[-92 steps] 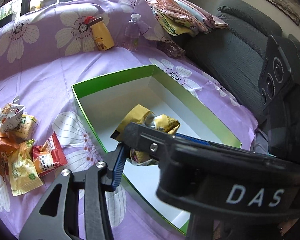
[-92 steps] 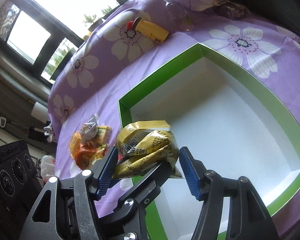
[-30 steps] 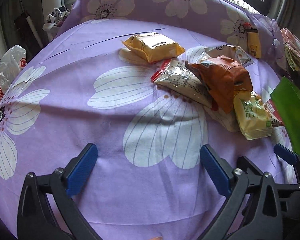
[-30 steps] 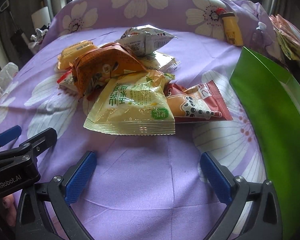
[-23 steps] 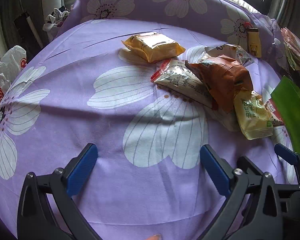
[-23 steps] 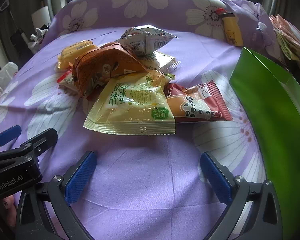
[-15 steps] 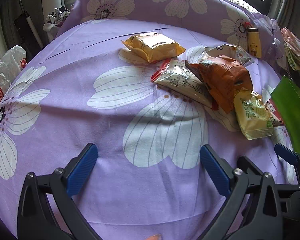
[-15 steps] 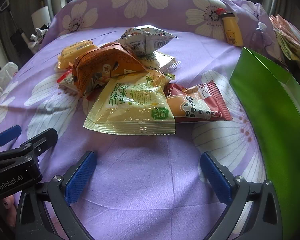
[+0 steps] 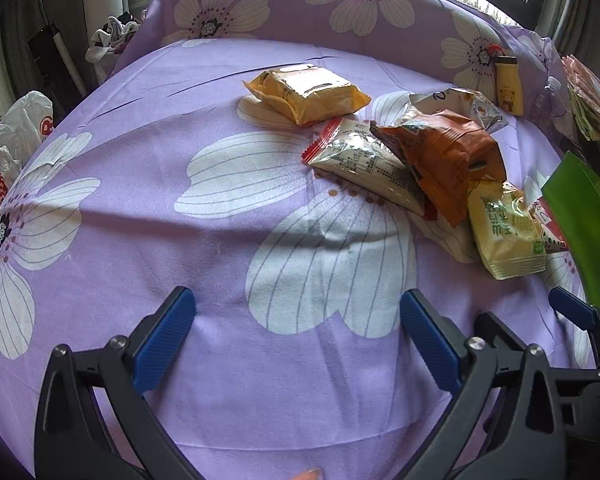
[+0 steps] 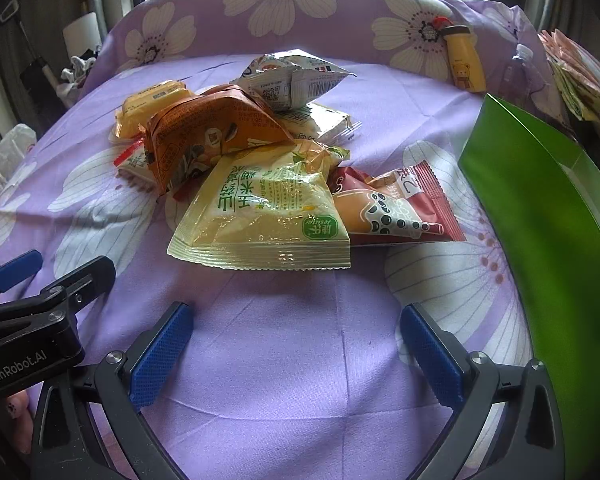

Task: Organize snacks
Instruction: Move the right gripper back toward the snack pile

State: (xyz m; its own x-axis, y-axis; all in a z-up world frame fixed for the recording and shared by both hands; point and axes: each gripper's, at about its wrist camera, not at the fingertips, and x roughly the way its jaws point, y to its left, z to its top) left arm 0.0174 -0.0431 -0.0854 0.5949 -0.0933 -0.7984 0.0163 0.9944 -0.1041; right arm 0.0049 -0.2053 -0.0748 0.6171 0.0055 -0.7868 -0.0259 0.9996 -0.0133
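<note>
A heap of snack packets lies on the purple flowered cloth (image 9: 140, 208). In the right wrist view a pale yellow packet (image 10: 264, 216) lies nearest, beside a red bubble-tea packet (image 10: 396, 208), an orange packet (image 10: 208, 136) and a silver packet (image 10: 292, 80). My right gripper (image 10: 296, 344) stands open and empty a short way in front of the yellow packet. My left gripper (image 9: 296, 332) is open and empty over bare cloth, left of the heap, with an orange-yellow packet (image 9: 308, 92), a clear packet (image 9: 364, 160) and the orange packet (image 9: 444, 156) ahead. The green box wall (image 10: 540, 216) stands at the right.
A yellow bear bottle (image 10: 464, 60) and a clear water bottle (image 10: 520, 72) lean on the flowered cushion behind. Folded cloths (image 9: 592, 108) lie far right. A white plastic bag (image 9: 16, 140) hangs off the left. My left gripper's body (image 10: 32, 320) shows at the right view's lower left.
About three seconds ago my right gripper held a yellow packet over the box; now both grippers are open and empty by the heap. Over the last second nothing visibly moved.
</note>
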